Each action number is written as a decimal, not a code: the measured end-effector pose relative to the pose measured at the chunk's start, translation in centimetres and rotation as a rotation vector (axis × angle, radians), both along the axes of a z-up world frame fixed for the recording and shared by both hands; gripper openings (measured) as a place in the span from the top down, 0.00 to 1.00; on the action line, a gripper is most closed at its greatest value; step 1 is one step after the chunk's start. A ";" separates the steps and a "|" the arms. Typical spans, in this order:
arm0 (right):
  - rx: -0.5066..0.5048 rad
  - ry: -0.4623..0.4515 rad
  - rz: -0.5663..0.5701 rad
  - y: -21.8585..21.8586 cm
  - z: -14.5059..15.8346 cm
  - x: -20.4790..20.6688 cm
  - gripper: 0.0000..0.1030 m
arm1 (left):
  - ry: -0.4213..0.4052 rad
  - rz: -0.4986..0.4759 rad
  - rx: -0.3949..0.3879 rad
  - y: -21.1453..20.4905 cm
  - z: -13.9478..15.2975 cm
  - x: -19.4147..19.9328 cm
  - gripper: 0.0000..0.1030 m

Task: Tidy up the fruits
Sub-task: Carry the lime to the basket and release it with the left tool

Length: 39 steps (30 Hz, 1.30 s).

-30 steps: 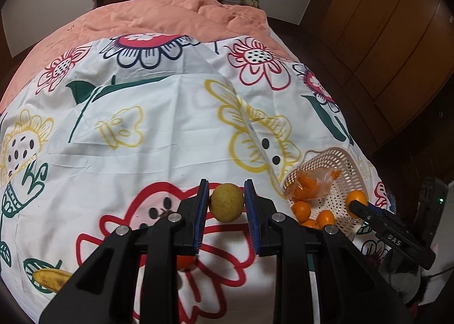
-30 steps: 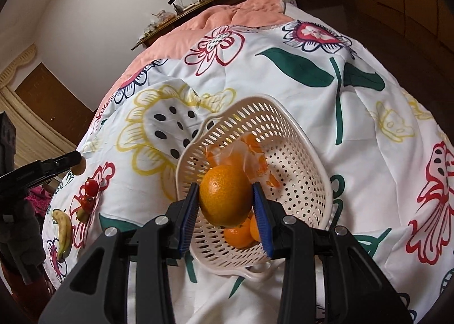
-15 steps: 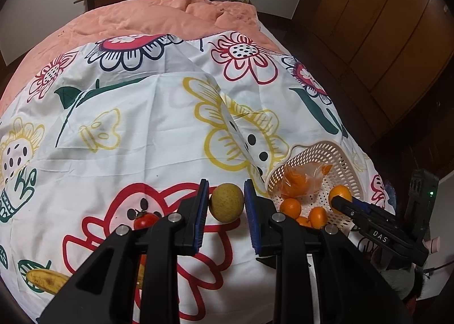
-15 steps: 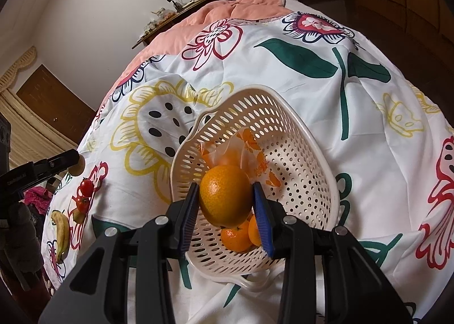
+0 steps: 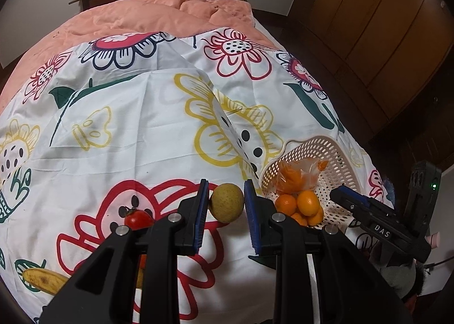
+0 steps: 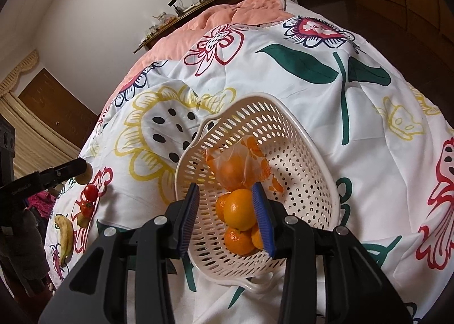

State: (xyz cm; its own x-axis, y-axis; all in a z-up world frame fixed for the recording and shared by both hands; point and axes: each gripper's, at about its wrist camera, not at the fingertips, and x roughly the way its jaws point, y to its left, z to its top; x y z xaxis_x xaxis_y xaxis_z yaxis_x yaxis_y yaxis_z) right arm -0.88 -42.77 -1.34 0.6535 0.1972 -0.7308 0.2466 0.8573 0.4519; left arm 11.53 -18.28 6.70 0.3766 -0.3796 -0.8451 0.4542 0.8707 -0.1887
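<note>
Left wrist view: my left gripper (image 5: 227, 205) holds a yellow-green round fruit (image 5: 226, 202) pinched between its 2 blue pads, above the flowered bedspread (image 5: 159, 131). At 9 o'clock of that fruit a red tomato (image 5: 138, 219) lies on the cloth, and at 8 o'clock, nearer the lower edge, a banana (image 5: 42, 278). At 3 o'clock stands the white perforated basket (image 5: 320, 151), tilted, with loose oranges (image 5: 308, 202) in it and a clear bag of oranges (image 5: 298, 173) behind them.

Right wrist view: my right gripper (image 6: 227, 213) is spread wide over the basket (image 6: 300, 154), its near pad outside the rim, its far pad inside. The large orange (image 6: 239, 209) lies between the pads on the other oranges; the left pad stands clear of it, while the right pad looks close against it, contact uncertain. Farther off, at 12 o'clock, a salmon quilt (image 6: 224, 18) and a cluttered wooden shelf (image 6: 198, 6) meet the wall.
</note>
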 end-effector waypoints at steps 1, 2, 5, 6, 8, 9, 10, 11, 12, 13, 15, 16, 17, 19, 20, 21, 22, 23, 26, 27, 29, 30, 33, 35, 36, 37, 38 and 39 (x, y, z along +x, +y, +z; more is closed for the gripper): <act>0.001 -0.004 -0.002 0.0 0.1 -0.1 0.62 | 0.001 -0.002 0.001 -0.1 0.0 0.0 0.75; 0.002 -0.008 -0.005 -0.1 0.2 -0.2 0.62 | 0.002 -0.006 0.002 -0.3 -0.1 -0.1 0.75; -0.010 -0.021 -0.018 -0.4 0.5 -0.6 0.62 | 0.004 -0.021 0.005 -1.0 -0.1 -0.3 0.75; -0.020 -0.025 -0.025 -0.5 0.7 -0.7 0.62 | 0.004 -0.026 0.006 -1.3 -0.2 -0.4 0.75; -0.027 -0.032 -0.032 -0.7 0.8 -0.9 0.62 | 0.004 -0.040 0.009 -1.9 -0.2 -0.6 0.75; -0.028 -0.036 -0.037 -0.9 0.9 -1.0 0.62 | 0.004 -0.046 0.010 -2.3 -0.2 -0.7 0.75; -0.028 -0.039 -0.040 -1.0 1.0 -1.2 0.62 | 0.005 -0.051 0.010 -2.5 -0.2 -0.8 0.75; -0.028 -0.040 -0.042 -1.1 1.0 -1.2 0.62 | 0.005 -0.057 0.011 -2.9 -0.3 -0.8 0.75; -0.027 -0.044 -0.046 -1.3 1.0 -1.4 0.62 | 0.005 -0.061 0.012 -3.1 -0.3 -0.9 0.75; -0.025 -0.046 -0.049 -1.5 1.1 -1.5 0.62 | 0.007 -0.067 0.013 -3.5 -0.4 -0.9 0.75; -0.020 -0.051 -0.057 -1.8 1.0 -1.7 0.62 | 0.011 -0.080 0.014 -4.3 -0.5 -1.1 0.75; -0.016 -0.053 -0.060 -2.0 1.0 -1.9 0.62 | 0.015 -0.086 0.013 -4.6 -0.5 -1.1 0.75; -0.012 -0.055 -0.063 -2.1 1.0 -2.0 0.62 | 0.018 -0.091 0.012 -4.9 -0.6 -1.2 0.75; -0.007 -0.058 -0.065 -2.3 0.9 -2.1 0.62 | 0.029 -0.104 0.010 -5.5 -0.9 -1.2 0.75; -0.007 -0.058 -0.064 -2.3 0.9 -2.1 0.62 | 0.034 -0.110 0.009 -5.8 -1.0 -1.3 0.75; -0.007 -0.058 -0.064 -2.3 0.9 -2.1 0.62 | 0.043 -0.118 0.007 -6.2 -1.2 -1.3 0.75; -0.006 -0.058 -0.064 -2.3 0.9 -2.2 0.62 | 0.049 -0.123 0.004 -6.5 -1.4 -1.4 0.75; -0.004 -0.058 -0.066 -2.4 0.9 -2.2 0.62 | 0.055 -0.128 0.001 -6.8 -1.5 -1.4 0.75; 0.000 -0.056 -0.066 -2.3 0.8 -2.2 0.62 | 0.070 -0.145 -0.013 -7.5 -1.7 -1.5 0.74; 0.000 -0.056 -0.065 -2.3 0.8 -2.2 0.62 | 0.071 -0.149 -0.017 -7.7 -1.6 -1.5 0.72; -0.001 -0.055 -0.064 -2.2 0.9 -2.2 0.62 | 0.065 -0.149 -0.024 -7.6 -1.5 -1.5 0.67; -0.001 -0.055 -0.063 -2.1 0.9 -2.2 0.62 | 0.062 -0.149 -0.025 -7.6 -1.4 -1.5 0.66; -0.001 -0.054 -0.064 -2.0 0.9 -2.2 0.62 | 0.058 -0.143 -0.026 -7.1 -1.3 -1.5 0.65; -0.001 -0.055 -0.062 -2.0 0.9 -2.2 0.62 | 0.055 -0.137 -0.027 -6.8 -1.1 -1.4 0.65; -0.001 -0.056 -0.060 -2.0 0.9 -2.2 0.62 | 0.054 -0.135 -0.029 -6.6 -1.1 -1.4 0.65; -0.003 -0.056 -0.058 -1.8 1.0 -2.1 0.62 | 0.051 -0.133 -0.031 -6.4 -0.9 -1.4 0.63; -0.004 -0.056 -0.054 -1.6 1.0 -2.1 0.62 | 0.048 -0.132 -0.032 -6.2 -0.8 -1.4 0.61; -0.005 -0.056 -0.052 -1.4 1.1 -2.0 0.62 | 0.041 -0.129 -0.032 -6.0 -0.6 -1.4 0.54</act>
